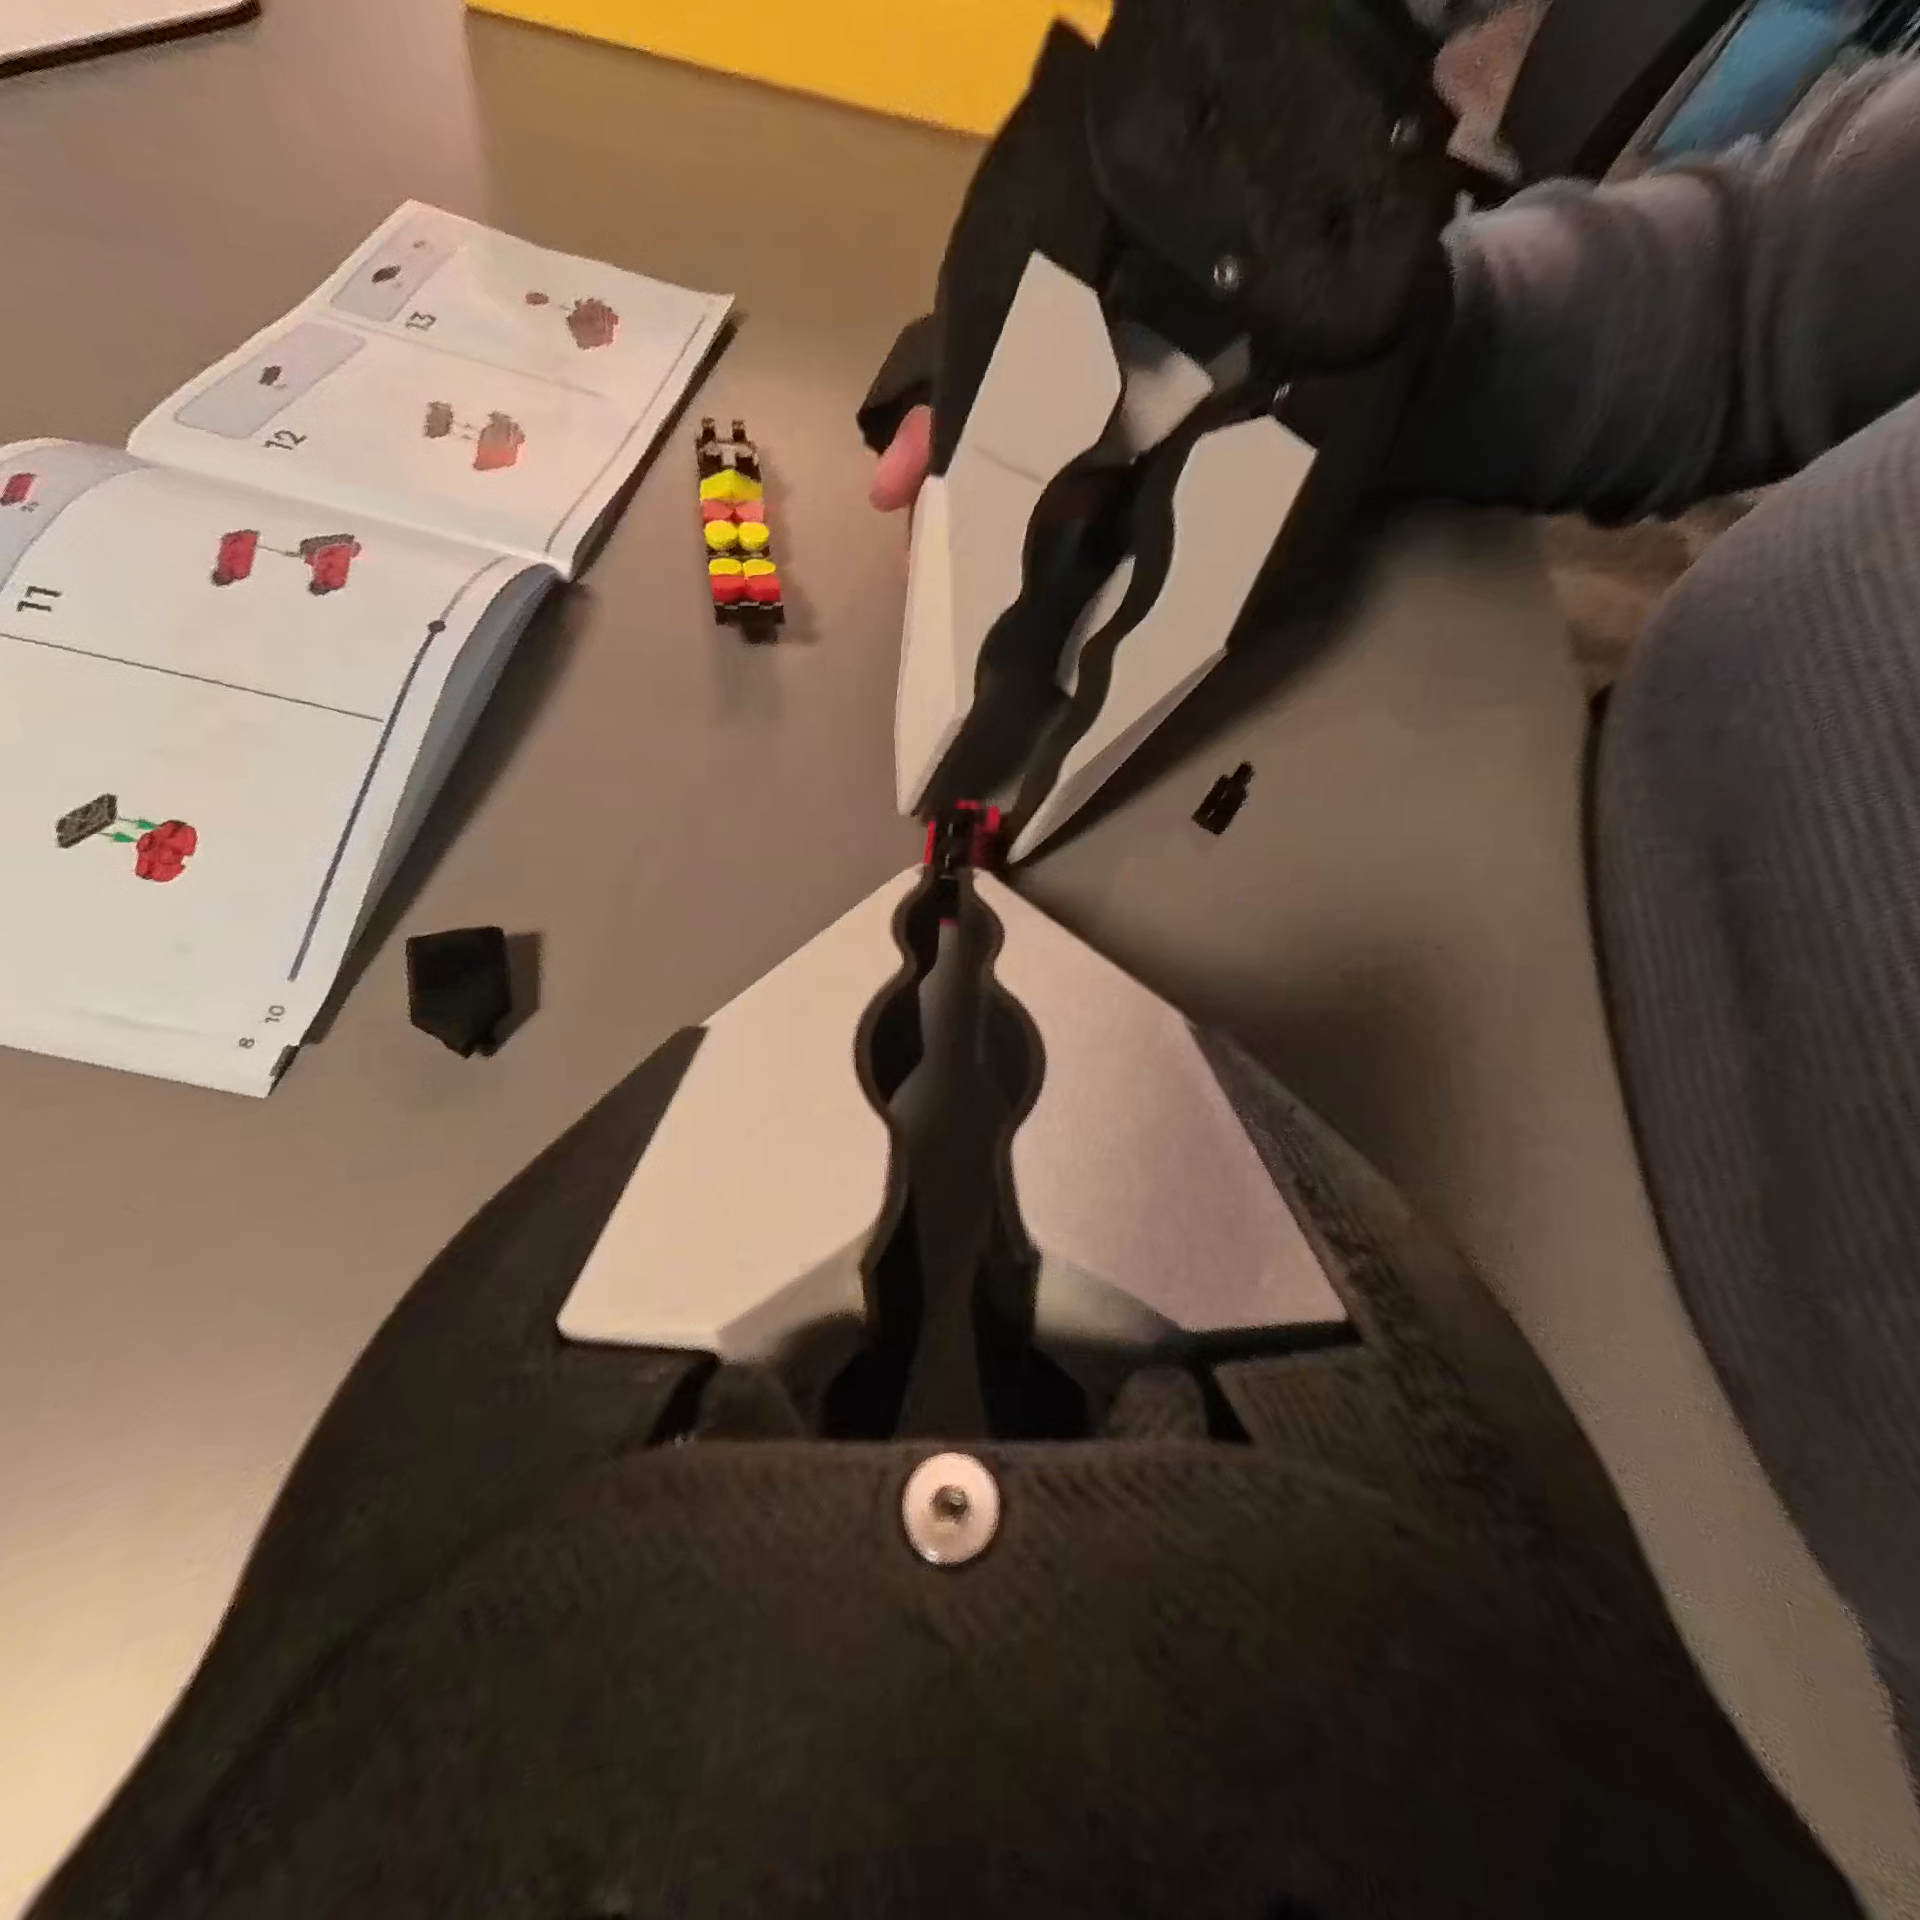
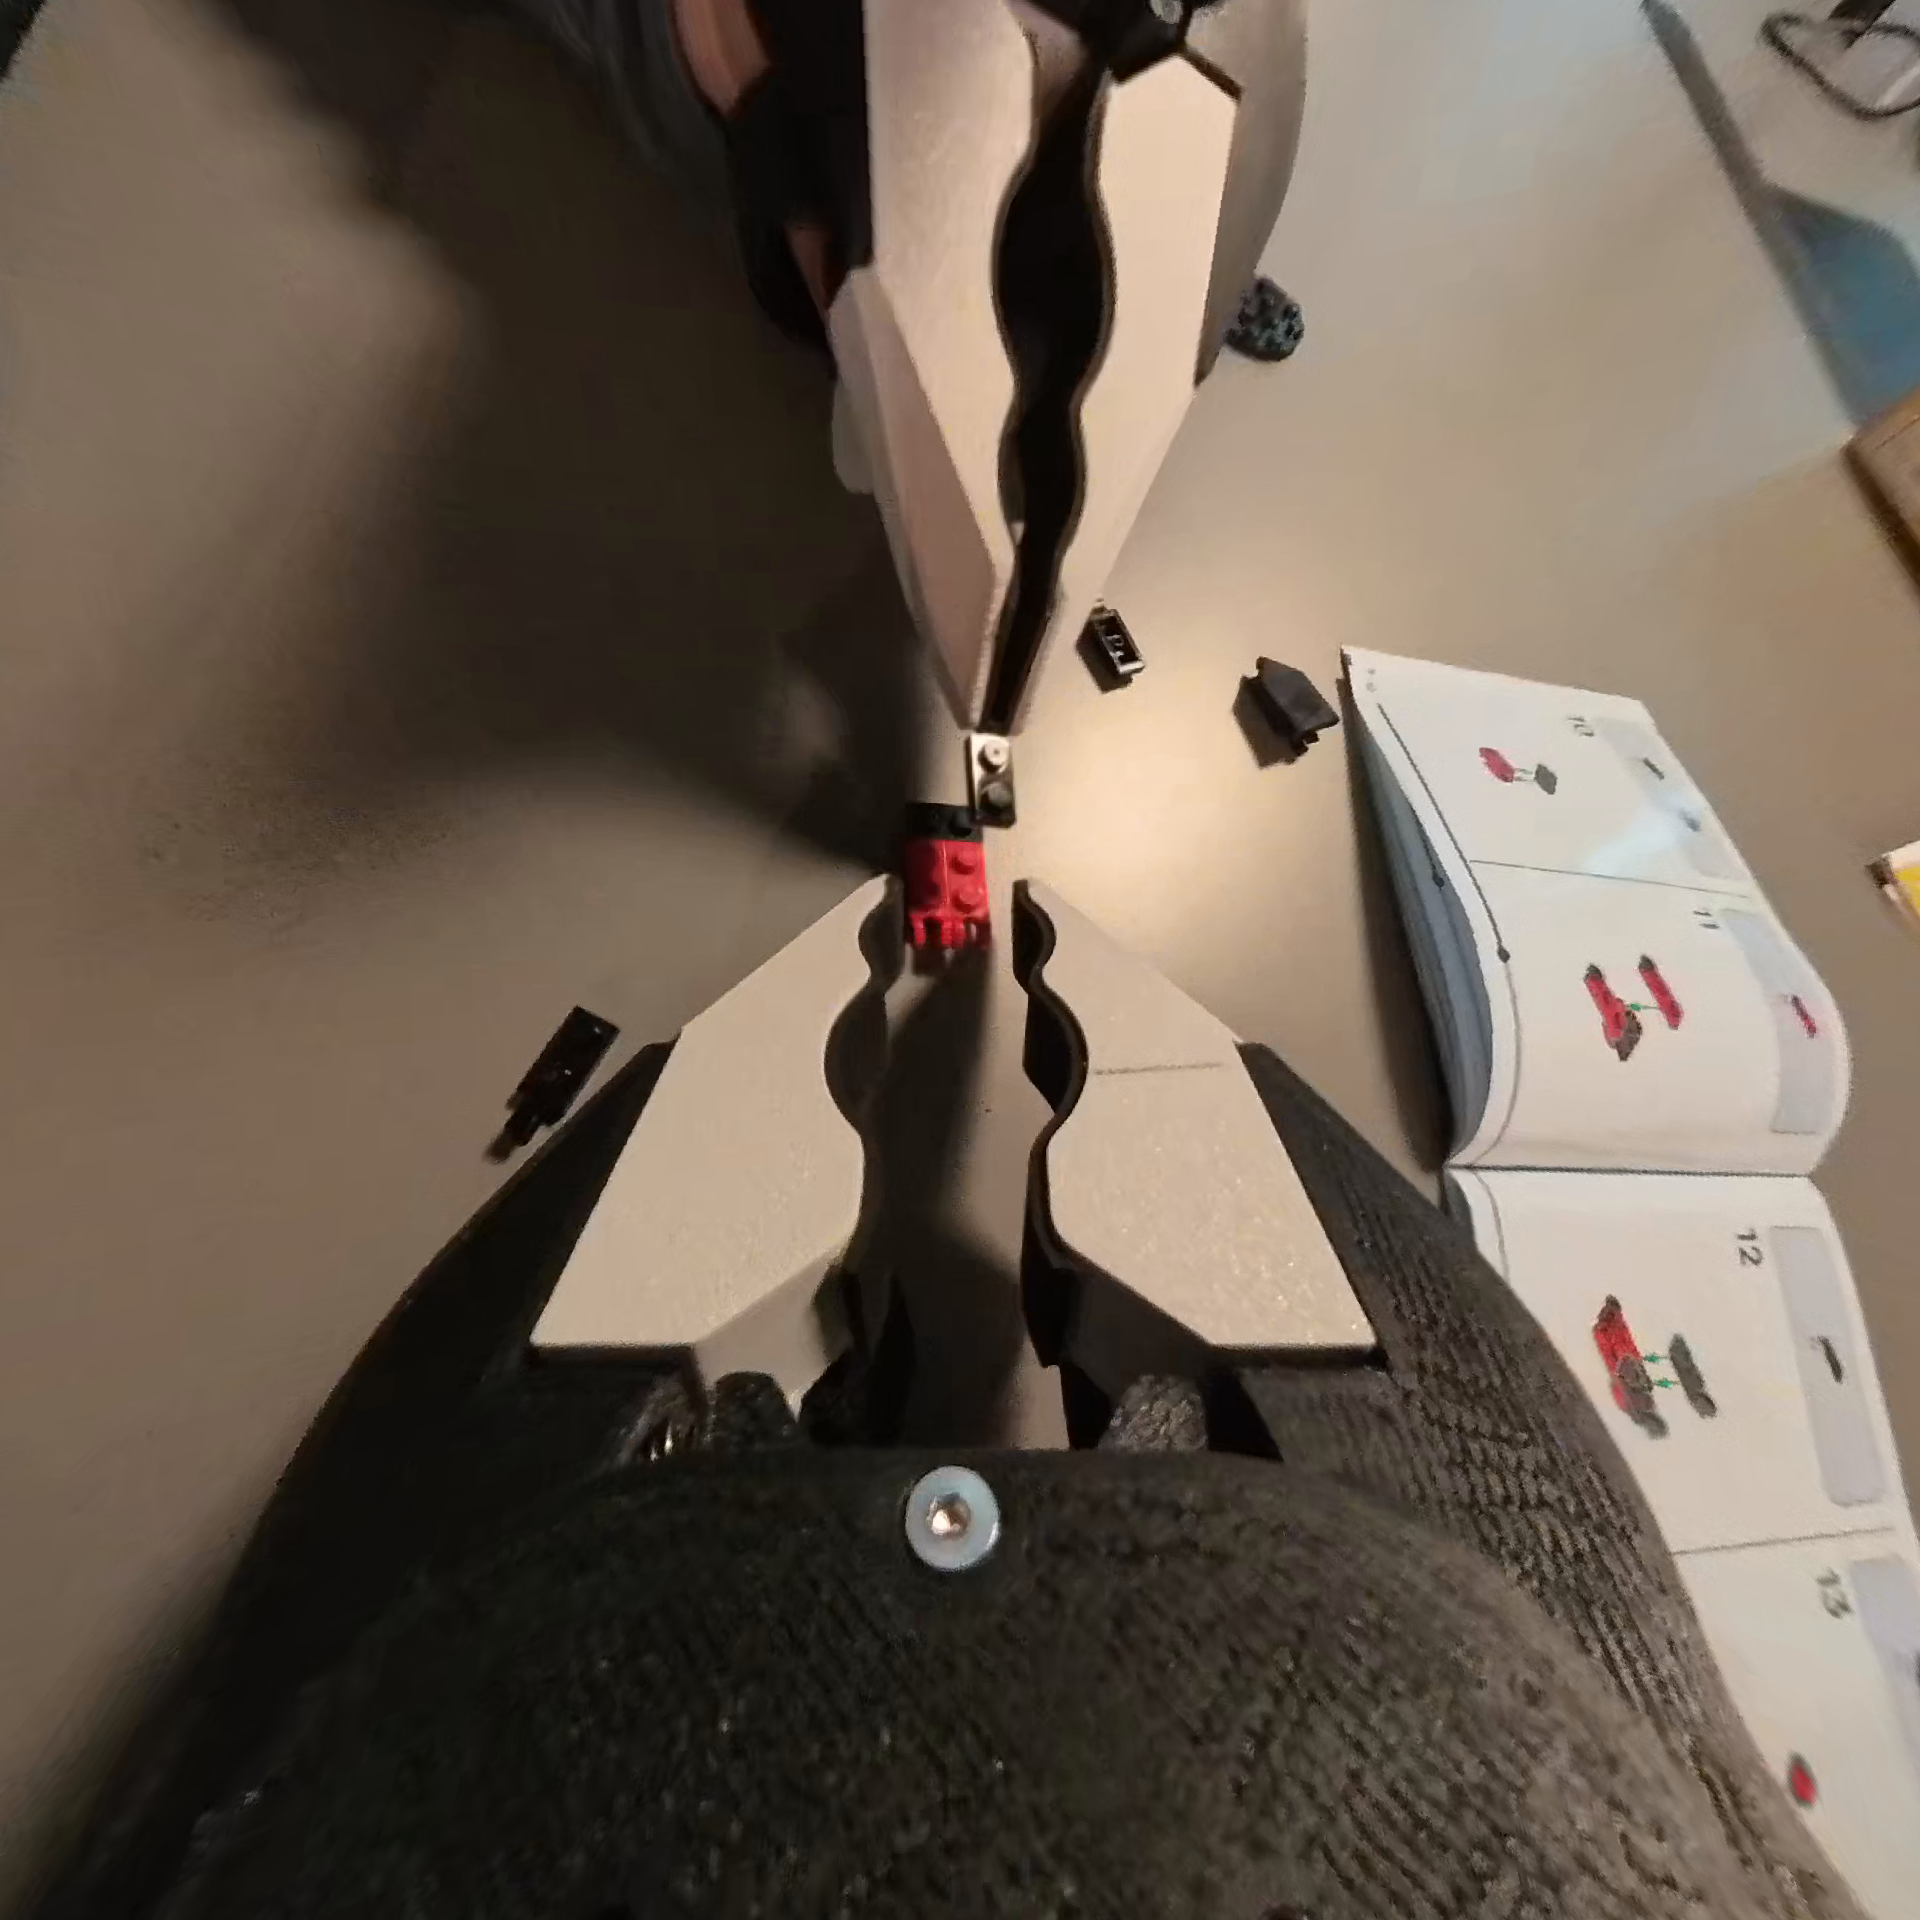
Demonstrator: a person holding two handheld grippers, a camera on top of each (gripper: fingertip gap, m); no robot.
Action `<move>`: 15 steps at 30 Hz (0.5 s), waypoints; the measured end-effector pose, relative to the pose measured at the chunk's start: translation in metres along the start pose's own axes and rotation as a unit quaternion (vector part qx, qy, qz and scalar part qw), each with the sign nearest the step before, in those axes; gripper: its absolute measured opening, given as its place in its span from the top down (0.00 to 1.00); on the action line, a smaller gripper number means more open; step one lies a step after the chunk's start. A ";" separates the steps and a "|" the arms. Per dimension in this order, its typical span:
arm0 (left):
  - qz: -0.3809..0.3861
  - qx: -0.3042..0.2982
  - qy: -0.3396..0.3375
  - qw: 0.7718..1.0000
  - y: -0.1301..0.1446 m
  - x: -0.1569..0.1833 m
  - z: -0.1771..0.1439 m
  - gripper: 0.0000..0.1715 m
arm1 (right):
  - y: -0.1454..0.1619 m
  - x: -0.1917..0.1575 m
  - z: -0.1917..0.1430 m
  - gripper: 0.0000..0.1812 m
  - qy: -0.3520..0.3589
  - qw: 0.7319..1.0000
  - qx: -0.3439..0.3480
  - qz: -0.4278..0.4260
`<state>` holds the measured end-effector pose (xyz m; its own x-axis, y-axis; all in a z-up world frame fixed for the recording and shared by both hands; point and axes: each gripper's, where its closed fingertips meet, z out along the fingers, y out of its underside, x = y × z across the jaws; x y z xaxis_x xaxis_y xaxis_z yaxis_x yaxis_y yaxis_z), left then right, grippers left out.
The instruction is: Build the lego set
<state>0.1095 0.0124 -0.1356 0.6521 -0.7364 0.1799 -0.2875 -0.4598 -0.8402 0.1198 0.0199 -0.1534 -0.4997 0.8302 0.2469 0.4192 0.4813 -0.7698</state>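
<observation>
The left gripper [image 1: 951,883] is seen nearest the lens in the left wrist view, its black body and pale fingers [image 1: 790,1143] drawn together. Its jaws are clenched on a small black plate [image 2: 992,779], which is held out at the very tips. In the right wrist view the right gripper [image 2: 956,902] is found released: its jaws are parted, and a gap is left beside the red brick [image 2: 943,896] that sits between the tips. A black piece is joined to the far end of the red brick, and the held plate is placed just beside it, touching or nearly so; which cannot be told. The two grippers are pointed tip to tip over the grey table [image 1: 623,1299].

An open instruction booklet [image 1: 312,623] is laid flat to the left gripper's left. Between the booklet and the grippers, a strip of yellow, red and black bricks [image 1: 740,540] is laid on the table. A loose black block [image 1: 462,987] is seen near the booklet's corner, and a smaller black piece [image 1: 1224,798] beside the right gripper. A grey sleeve [image 1: 1662,343] is seen behind the right gripper.
</observation>
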 end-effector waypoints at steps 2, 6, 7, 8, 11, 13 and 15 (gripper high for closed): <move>0.017 -0.016 -0.012 1.000 0.003 -0.001 0.003 0.99 | 0.001 0.000 0.001 0.90 -0.010 1.000 -0.005 0.018; 0.030 -0.035 -0.019 0.999 0.008 -0.002 0.007 0.98 | 0.003 -0.001 0.002 0.92 -0.032 0.998 -0.013 0.047; 0.029 -0.037 -0.020 0.999 0.008 -0.002 0.007 0.98 | 0.003 -0.001 0.003 0.92 -0.035 0.998 -0.013 0.051; 0.027 -0.038 -0.019 0.999 0.009 -0.002 0.007 0.98 | 0.003 -0.001 0.003 0.92 -0.037 0.998 -0.013 0.053; 0.022 -0.041 -0.018 0.999 0.009 -0.003 0.008 0.98 | 0.002 -0.003 0.003 0.91 -0.043 0.997 -0.014 0.060; 0.025 -0.045 -0.019 0.998 0.010 -0.002 0.009 0.98 | 0.002 -0.002 0.004 0.91 -0.044 0.997 -0.014 0.064; 0.033 -0.053 -0.019 0.998 0.012 -0.001 0.010 0.98 | 0.002 -0.002 0.004 0.90 -0.044 0.997 -0.014 0.067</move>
<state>0.1121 0.0123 -0.1511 0.6549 -0.7486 0.1038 -0.4019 -0.4612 -0.7910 0.1188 0.0186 -0.1576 -0.5015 0.8605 0.0894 0.5066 0.3759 -0.7760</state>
